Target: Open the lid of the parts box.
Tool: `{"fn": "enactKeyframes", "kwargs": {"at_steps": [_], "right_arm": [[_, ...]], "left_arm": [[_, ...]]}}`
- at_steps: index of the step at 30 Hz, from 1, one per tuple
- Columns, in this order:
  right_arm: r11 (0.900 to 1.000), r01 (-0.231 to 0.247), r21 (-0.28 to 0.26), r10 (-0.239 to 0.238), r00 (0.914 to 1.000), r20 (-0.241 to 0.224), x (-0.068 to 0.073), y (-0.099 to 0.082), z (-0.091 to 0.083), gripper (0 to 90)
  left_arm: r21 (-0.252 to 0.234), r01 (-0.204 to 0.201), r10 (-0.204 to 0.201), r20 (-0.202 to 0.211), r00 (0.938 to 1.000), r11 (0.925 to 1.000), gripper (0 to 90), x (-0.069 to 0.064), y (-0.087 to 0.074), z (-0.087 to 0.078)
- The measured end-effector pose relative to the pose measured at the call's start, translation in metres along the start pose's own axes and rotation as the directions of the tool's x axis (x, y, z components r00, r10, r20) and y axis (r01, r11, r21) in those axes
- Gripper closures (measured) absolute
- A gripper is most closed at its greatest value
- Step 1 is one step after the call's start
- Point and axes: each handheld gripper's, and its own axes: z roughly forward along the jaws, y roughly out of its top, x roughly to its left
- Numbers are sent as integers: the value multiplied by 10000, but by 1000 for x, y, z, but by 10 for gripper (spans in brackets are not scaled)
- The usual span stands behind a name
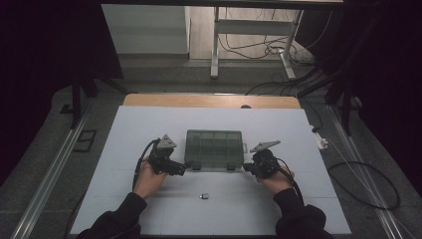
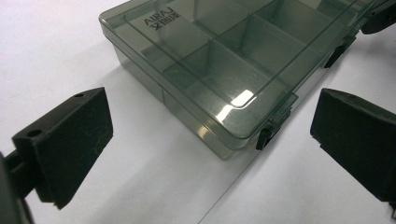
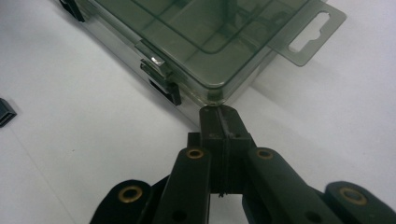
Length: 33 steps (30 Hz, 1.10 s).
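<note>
**Tongs at both near corners of the box**

White tabletop (image 1: 124,149) underneath all. Smoky compartment box (image 1: 214,149) flat at centre, lid down. Left tongs (image 1: 184,168) at its 7 o'clock corner, spread wide, holding nothing. Right tongs (image 1: 246,169) at its 5 o'clock corner, pressed together, tips against the box corner. Small dark clip (image 1: 204,196) lying at 6 o'clock, apart.
</note>
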Motion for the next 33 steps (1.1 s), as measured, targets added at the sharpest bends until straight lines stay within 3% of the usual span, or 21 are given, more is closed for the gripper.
{"fn": "enactKeyframes", "kwargs": {"at_steps": [7,12,21,33], "right_arm": [[9998,-157,-113,159,9998,142,-1,0,-6,898],[9991,-334,-246,334,9994,-42,-2,-1,-8,898],[9991,-213,-373,211,9998,-49,1,0,-7,899],[9902,-101,-1393,148,9994,325,4,7,-23,898]], "left_arm": [[73,38,-38,-7,10000,10000,0,1,0,-1],[111,30,-30,-12,10000,9999,0,1,0,-1],[-2,269,-269,104,9996,9996,0,1,1,-2],[-139,684,-682,151,9976,9976,2,5,3,-7]]}}
